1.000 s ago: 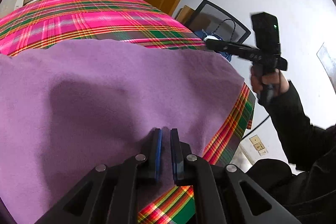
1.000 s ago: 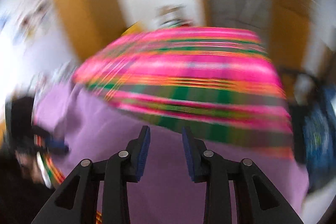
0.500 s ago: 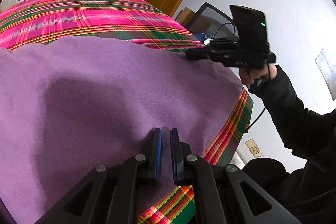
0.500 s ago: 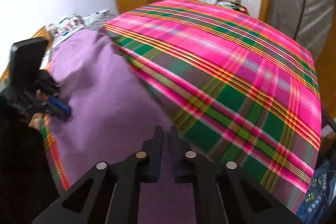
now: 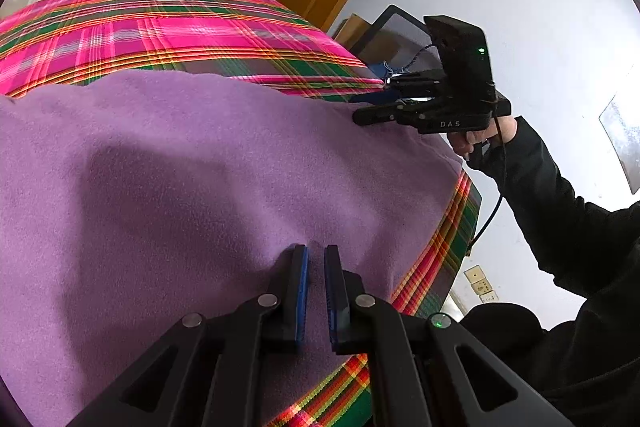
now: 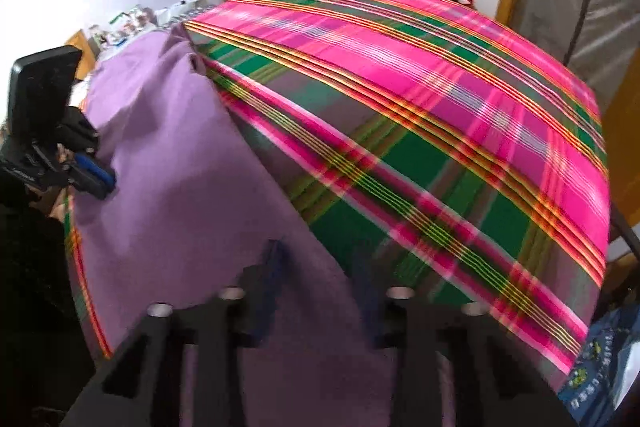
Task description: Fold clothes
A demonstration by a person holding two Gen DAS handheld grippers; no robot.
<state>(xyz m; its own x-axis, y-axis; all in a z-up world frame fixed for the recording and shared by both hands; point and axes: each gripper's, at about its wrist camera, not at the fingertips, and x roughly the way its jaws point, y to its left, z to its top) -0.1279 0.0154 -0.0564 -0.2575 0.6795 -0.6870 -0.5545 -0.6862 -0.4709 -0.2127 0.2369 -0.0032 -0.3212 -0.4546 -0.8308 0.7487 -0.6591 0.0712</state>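
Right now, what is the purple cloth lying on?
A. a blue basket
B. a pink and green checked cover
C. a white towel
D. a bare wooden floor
B: the purple cloth is spread over the pink and green checked cover, whose stripes show past the cloth's edges in both views.

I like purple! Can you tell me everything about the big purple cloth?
The soft, fuzzy purple fleece cloth lies spread over a pink-and-green plaid cover, mostly flat with gentle rumples. The left gripper is pinched shut on its near edge. The right gripper, jaws just opening, hangs over its far corner with cloth between the fingers.
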